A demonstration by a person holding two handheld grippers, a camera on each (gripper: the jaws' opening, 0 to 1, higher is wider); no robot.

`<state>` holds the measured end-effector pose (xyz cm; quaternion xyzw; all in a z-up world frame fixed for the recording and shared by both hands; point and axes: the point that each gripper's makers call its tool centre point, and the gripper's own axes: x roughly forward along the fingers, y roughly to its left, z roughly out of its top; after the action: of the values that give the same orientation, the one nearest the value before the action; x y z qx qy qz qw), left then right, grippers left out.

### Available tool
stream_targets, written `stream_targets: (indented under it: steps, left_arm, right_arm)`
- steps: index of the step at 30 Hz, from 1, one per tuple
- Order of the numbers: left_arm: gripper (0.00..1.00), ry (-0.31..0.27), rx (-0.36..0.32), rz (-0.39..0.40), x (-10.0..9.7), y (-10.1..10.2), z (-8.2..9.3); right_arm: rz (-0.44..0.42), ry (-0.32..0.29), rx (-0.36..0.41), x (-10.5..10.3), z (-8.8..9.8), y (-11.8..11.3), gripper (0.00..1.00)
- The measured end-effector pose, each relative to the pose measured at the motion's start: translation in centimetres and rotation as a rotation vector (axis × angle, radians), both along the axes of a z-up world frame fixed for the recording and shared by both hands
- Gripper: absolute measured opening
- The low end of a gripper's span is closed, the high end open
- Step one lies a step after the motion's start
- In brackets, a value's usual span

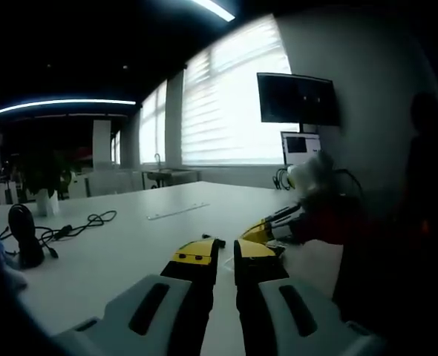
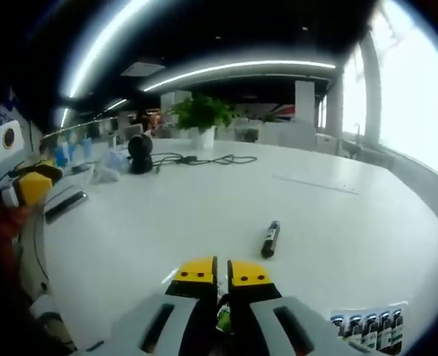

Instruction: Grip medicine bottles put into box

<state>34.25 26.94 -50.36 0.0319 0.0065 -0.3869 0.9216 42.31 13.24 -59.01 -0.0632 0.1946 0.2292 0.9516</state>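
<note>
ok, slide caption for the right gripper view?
Right gripper, jaws nearly closed, above white table; dark bottle lying ahead, box of bottles at right.

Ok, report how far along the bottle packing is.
Done: a row of dark bottles already stands in the box at the bottom of the right gripper view. In hand: nothing certain. The right gripper has its jaws nearly together, with something green low between them. Left: one loose bottle lies on the table.
</note>
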Motion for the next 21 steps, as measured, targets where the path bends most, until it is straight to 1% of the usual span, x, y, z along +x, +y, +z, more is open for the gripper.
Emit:
stream_targets:
  steps: [5,13,17,21]
  left_arm:
    - [0.03,0.001,-0.002,0.006,0.1,0.2,0.0]
    - [0.03,0.003,-0.004,0.008,0.1,0.3,0.0]
    - [0.03,0.002,-0.006,0.01,0.2,0.4,0.0]
    - [0.03,0.006,-0.01,0.015,0.3,0.6,-0.1]
  right_arm:
    - [-0.017,-0.025,-0.036,1.3,0.5,-0.9,0.07]
    - [-0.033,0.004,-0.038,3.7,0.1,-1.8,0.13]
    - [-0.04,0.013,-0.031,4.6,-0.3,-1.9,0.13]
    - [-0.049,0.02,-0.059,5.8,-0.7,-2.2,0.14]
